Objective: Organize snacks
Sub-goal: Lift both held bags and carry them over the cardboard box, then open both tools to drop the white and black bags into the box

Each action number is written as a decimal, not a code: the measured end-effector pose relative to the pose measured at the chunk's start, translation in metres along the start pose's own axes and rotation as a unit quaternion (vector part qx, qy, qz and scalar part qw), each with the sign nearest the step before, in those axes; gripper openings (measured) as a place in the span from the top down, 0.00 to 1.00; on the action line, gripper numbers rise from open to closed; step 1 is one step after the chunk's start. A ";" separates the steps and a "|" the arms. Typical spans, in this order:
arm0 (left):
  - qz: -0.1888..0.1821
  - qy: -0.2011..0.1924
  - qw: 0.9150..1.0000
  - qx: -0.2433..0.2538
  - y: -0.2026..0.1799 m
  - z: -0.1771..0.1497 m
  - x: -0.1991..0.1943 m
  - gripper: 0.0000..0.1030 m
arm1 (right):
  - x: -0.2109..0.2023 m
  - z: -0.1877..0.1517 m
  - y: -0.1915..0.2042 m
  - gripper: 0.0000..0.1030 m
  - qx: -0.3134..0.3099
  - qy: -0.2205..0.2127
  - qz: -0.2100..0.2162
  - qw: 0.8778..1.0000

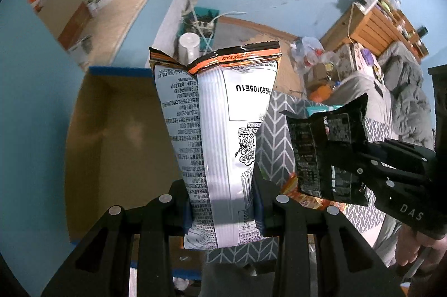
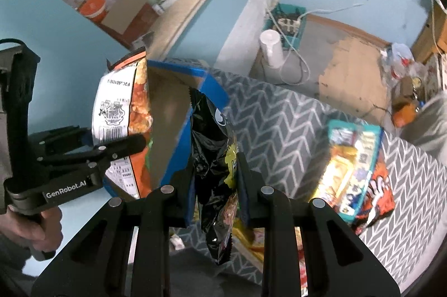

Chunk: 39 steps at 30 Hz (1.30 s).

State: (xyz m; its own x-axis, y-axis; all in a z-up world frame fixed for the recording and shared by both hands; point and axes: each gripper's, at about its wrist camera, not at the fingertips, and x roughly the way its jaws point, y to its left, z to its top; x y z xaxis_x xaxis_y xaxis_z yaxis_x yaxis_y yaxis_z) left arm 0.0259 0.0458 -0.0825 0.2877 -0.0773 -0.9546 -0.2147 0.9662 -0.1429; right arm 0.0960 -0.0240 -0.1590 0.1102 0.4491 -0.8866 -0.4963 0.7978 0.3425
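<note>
White snack bag [image 1: 220, 146] upright in left claw [image 1: 223, 207]; black bag [image 2: 215, 171] upright in right claw [image 2: 216, 185].

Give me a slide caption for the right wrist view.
Right tool grips black snack bag beside the cardboard box.

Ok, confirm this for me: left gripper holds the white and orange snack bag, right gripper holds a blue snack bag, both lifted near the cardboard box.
One thing is wrong: the bag in the right gripper is black, not blue, as the right wrist view shows. The rest stands: the left gripper holds the white and orange snack bag, both lifted near the cardboard box.
</note>
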 end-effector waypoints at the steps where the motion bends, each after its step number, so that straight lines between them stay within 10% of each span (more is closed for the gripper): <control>1: 0.003 -0.002 1.000 -0.004 0.005 -0.002 -0.003 0.67 | 0.003 0.003 0.006 0.77 -0.005 0.001 0.003 1.000; 20: 0.052 0.014 0.992 -0.111 0.119 -0.031 0.008 0.67 | 0.086 0.033 0.097 0.77 -0.073 0.060 0.046 0.994; 39: 0.071 0.046 0.989 -0.125 0.147 -0.039 0.041 0.56 | 0.145 0.037 0.113 0.68 -0.063 0.112 0.032 0.991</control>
State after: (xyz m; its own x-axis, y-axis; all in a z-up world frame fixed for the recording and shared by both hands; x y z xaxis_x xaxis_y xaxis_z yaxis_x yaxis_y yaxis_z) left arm -0.0304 0.1745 -0.1528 0.1536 0.0217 -0.9879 -0.4740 0.8788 -0.0544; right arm 0.0873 0.1463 -0.2370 -0.1116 0.3861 -0.9157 -0.6016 0.7072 0.3715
